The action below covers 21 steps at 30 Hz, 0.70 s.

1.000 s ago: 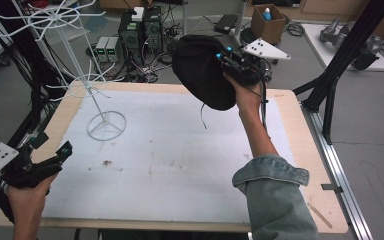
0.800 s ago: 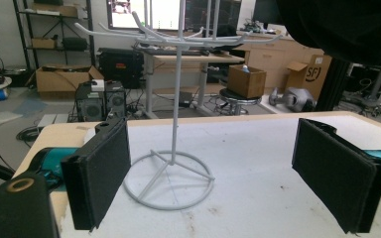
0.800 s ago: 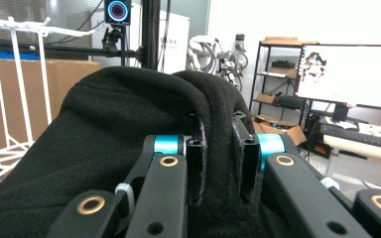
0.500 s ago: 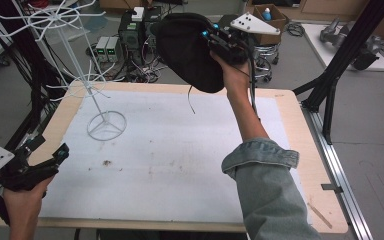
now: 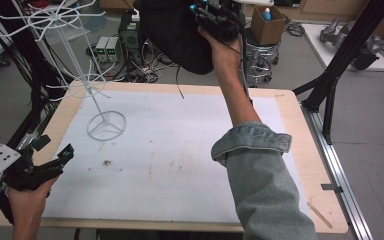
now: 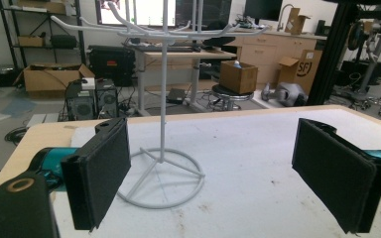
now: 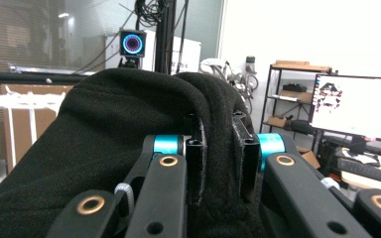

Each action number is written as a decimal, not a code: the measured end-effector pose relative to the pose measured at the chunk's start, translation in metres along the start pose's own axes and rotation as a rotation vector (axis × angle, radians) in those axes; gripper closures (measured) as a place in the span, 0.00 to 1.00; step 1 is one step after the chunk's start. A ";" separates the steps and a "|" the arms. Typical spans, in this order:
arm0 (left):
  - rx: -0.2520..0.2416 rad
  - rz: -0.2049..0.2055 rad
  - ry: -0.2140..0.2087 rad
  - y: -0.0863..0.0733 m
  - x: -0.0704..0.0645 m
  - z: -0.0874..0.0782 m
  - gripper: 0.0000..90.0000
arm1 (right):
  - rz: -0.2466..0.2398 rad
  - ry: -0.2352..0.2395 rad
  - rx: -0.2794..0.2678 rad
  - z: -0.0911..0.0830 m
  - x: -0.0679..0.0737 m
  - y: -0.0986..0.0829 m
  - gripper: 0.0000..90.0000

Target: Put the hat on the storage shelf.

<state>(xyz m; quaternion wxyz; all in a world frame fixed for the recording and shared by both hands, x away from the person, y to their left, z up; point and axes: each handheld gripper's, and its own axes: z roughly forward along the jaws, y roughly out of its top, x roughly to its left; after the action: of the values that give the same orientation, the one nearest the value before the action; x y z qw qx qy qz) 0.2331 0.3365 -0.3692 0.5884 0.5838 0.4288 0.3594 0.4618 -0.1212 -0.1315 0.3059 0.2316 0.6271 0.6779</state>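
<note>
Since the earlier frame the right gripper [image 5: 211, 19] has carried the black cap [image 5: 172, 35] higher, toward the top centre, jaws clamped on its fabric. The white wire rack [image 5: 87, 82] stands to its left, upper left of frame. The left gripper [image 5: 50, 150] rests wide apart, lower left.

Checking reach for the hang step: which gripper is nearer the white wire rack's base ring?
Left. The left gripper, open, sits low at the table's near-left corner, short of the base ring. The right gripper holds the black hat high above the far edge.
</note>
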 end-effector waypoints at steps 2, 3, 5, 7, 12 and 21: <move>-0.001 -0.001 0.001 0.000 0.000 0.000 0.17 | 0.004 0.006 -0.002 0.004 0.003 0.005 0.89; -0.003 -0.003 0.002 0.000 0.000 -0.001 0.17 | 0.005 0.006 -0.004 0.006 0.005 0.007 0.89; -0.005 -0.006 0.001 0.000 0.001 -0.001 0.17 | 0.007 0.008 -0.011 0.011 0.008 0.011 0.89; -0.005 -0.003 0.001 0.000 0.001 -0.002 0.17 | 0.011 0.010 -0.013 0.015 0.011 0.014 0.89; -0.007 -0.009 0.003 0.001 0.001 -0.002 0.17 | 0.008 0.023 -0.023 0.027 0.018 0.020 0.89; -0.012 -0.016 0.008 0.001 0.003 -0.004 0.17 | 0.054 0.039 -0.039 0.049 0.025 0.023 0.89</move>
<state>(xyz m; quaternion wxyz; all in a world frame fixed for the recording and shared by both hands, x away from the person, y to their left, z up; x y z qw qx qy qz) 0.2306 0.3413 -0.3678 0.5932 0.5751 0.4336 0.3595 0.4755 -0.0691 -0.1053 0.2799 0.2292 0.6132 0.7022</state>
